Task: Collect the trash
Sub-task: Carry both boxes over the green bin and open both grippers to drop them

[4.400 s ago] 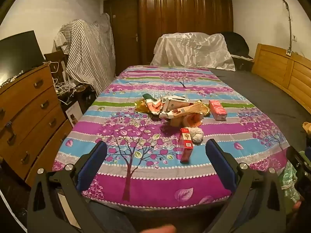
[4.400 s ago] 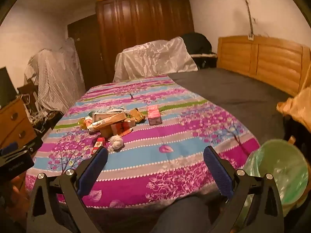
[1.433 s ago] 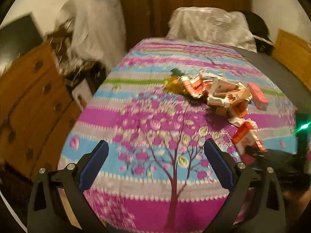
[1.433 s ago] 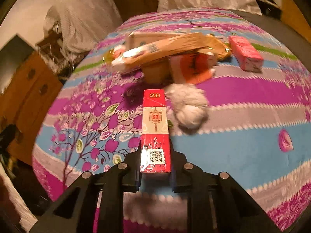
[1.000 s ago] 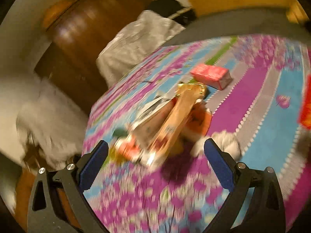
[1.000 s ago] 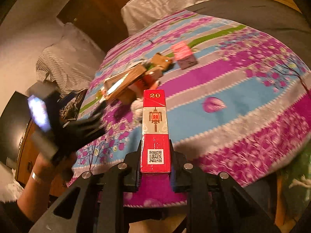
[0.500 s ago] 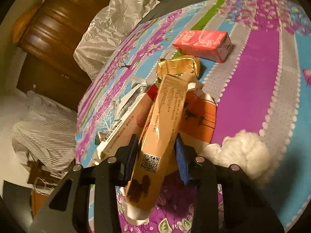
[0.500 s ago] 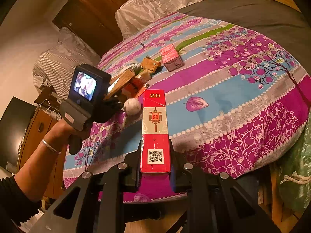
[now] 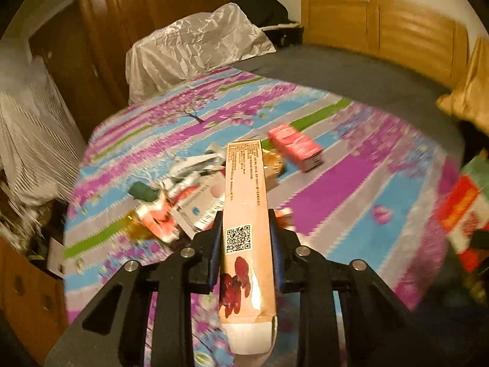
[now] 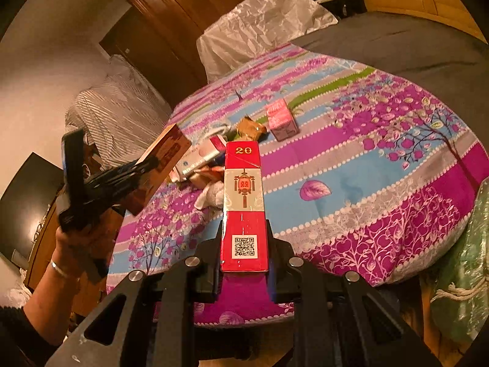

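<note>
Both clamped: left claw (image 9: 244, 238) grips tan carton (image 9: 246, 214), right claw (image 10: 244, 244) red carton (image 10: 243, 202).

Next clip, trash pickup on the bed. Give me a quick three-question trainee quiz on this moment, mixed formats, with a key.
1. True or false: the left tongs are shut on a long tan box with a QR code.
2. Multiple choice: the right tongs hold A) a white tissue ball, B) a red box marked 20, C) nothing.
3. Short answer: which pink item lies apart from the main litter pile on the floral bedspread, on its headboard side?

Key
1. True.
2. B.
3. The pink carton; it lies on the bedspread, untouched by either tongs.
</note>
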Action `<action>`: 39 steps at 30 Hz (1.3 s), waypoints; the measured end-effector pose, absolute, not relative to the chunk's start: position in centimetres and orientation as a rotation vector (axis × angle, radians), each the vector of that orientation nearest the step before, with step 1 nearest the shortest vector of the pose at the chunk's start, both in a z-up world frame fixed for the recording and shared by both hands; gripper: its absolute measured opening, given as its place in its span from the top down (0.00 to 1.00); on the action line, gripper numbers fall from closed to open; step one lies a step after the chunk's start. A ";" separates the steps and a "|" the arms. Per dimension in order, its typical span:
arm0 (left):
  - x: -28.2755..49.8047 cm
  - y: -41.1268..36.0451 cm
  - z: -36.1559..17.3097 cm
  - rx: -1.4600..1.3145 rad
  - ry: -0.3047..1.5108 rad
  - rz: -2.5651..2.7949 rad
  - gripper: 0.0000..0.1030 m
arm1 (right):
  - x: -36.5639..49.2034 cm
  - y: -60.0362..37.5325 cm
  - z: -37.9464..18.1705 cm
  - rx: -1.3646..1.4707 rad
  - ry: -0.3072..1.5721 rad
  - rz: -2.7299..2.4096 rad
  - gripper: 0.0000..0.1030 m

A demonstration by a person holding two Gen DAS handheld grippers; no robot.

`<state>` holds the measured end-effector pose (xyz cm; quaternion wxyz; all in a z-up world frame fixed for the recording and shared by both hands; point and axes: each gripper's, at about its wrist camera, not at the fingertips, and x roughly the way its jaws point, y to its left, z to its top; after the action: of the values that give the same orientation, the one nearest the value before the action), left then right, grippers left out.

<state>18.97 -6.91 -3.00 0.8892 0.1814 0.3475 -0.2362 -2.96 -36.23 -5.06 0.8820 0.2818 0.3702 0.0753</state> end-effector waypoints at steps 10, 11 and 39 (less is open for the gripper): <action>16.4 -7.6 0.5 0.219 0.720 -0.607 0.76 | -6.6 -39.1 -3.4 0.571 0.696 0.089 0.78; 15.9 -8.1 0.8 0.223 0.709 -0.619 0.76 | -6.9 -39.5 -3.3 0.570 0.690 0.079 0.78; -2.8 -45.1 -1.2 0.476 0.691 -1.157 0.76 | -27.3 -65.6 1.5 0.440 0.799 -0.629 0.78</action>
<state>-2.83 -45.06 -1.22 0.7555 0.2181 0.3168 -0.5304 -27.31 -65.61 1.45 0.8504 0.2088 0.3796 -0.2986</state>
